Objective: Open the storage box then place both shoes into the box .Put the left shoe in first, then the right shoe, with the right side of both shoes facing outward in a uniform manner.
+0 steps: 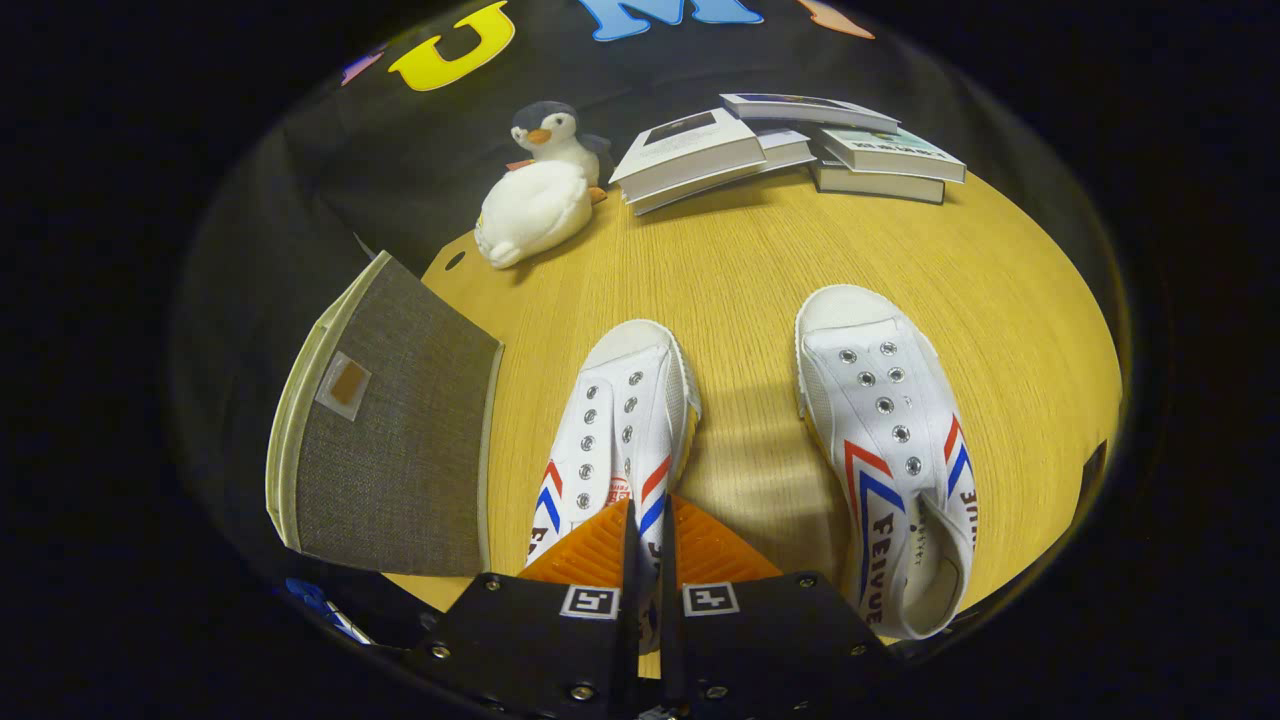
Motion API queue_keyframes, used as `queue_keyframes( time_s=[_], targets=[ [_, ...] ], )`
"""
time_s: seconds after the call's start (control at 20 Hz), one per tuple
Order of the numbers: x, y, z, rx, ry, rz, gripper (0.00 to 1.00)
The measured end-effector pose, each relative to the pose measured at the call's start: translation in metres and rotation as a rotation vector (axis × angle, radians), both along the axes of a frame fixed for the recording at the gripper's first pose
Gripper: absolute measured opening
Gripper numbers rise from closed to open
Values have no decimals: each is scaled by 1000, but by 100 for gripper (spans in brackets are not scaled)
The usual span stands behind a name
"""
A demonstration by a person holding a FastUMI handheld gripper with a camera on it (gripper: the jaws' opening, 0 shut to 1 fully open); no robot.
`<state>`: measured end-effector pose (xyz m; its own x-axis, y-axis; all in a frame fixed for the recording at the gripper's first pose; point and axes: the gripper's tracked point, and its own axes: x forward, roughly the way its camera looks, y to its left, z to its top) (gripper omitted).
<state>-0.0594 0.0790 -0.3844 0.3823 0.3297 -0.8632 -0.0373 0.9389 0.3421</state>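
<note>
Wooden table [740, 270] carries everything. Grey fabric storage box [395, 440], lid down, sits left of the fingers. Books [790, 145] stacked at far edge, plush penguin [540, 185] beside them. Right shoe [890, 450] stands apart. Gripper [648, 545] pinches the left shoe [620, 420] at its side wall, fingers nearly together.

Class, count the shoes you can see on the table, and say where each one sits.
2. One shoe lies just ahead of the gripper, whose fingers are nearly closed over its heel end, beside the grey storage box. The other shoe lies on its far side from the box.
</note>
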Motion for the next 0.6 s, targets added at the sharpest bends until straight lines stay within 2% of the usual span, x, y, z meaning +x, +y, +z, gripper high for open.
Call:
queue_keyframes(
  time_s=[0.6],
  targets=[
    [24, 34, 95, 202, -67, -67, 9]
  ],
)
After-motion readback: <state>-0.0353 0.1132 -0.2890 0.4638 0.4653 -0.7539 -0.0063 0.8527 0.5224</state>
